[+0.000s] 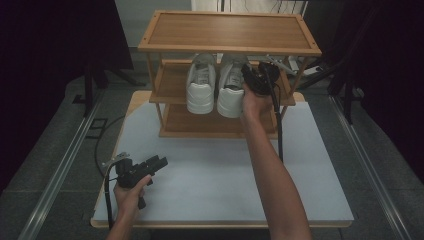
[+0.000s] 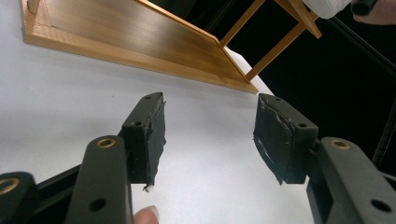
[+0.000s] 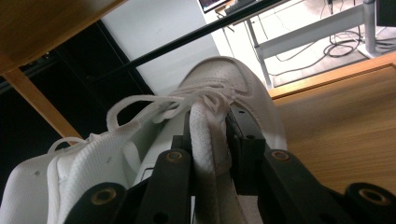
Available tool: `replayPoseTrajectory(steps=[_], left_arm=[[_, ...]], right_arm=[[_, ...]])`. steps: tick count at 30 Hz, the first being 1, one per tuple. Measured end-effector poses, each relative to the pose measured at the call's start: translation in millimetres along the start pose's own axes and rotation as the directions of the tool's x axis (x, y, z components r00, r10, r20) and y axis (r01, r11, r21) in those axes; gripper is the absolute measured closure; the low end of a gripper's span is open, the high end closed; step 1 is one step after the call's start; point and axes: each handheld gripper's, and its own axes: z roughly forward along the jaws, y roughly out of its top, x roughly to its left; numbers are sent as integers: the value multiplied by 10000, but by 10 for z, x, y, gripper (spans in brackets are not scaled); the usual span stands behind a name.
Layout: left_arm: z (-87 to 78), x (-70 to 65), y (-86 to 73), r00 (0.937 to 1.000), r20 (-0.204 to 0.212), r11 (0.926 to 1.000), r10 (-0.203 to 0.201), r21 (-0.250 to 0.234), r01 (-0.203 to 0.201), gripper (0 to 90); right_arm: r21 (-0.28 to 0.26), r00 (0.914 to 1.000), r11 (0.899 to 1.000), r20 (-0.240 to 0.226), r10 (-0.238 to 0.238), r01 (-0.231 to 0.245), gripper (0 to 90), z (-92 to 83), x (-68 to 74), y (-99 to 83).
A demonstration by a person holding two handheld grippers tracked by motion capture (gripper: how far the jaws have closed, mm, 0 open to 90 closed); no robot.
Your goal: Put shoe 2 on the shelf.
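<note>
White leather sneakers — a pair — sit on the middle shelf of the three-tier wooden shoe rack at the far end of the white tabletop. Its top board overhangs them. The right gripper, arm stretched forward, pinches the right-hand sneaker's collar. The left gripper rests low on the table — jaws wide, empty.

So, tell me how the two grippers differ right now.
The left gripper rests low over the white table, jaws wide apart with nothing between them. The right gripper is up at the wooden rack's middle shelf, jaws closed on the collar of the right white sneaker. Both are black, two-jawed and hand-held.
</note>
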Motion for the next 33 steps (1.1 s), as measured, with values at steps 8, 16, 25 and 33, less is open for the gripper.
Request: replayPoseTrajectory(steps=[8,16,25,33], left_arm=[[21,-10,-8,10000,-15,10000,-11,8,11,438],[38,-21,-18,10000,-34,9999,48,109,-47,438],[9,-52,2,9999,-46,9999,144,-2,-144,437],[17,-70,2,9997,8,9996,257,113,-257,435]], right_arm=[[61,9980,10000,-638,33,-29,607,39,-9,55],[-47,9915,9994,-1257,-349,346,579,-147,-22,99],[-205,9707,9866,-1763,-1631,1621,568,-545,-94,20],[-310,9436,9785,-2600,-2047,2038,550,-947,-280,-116]])
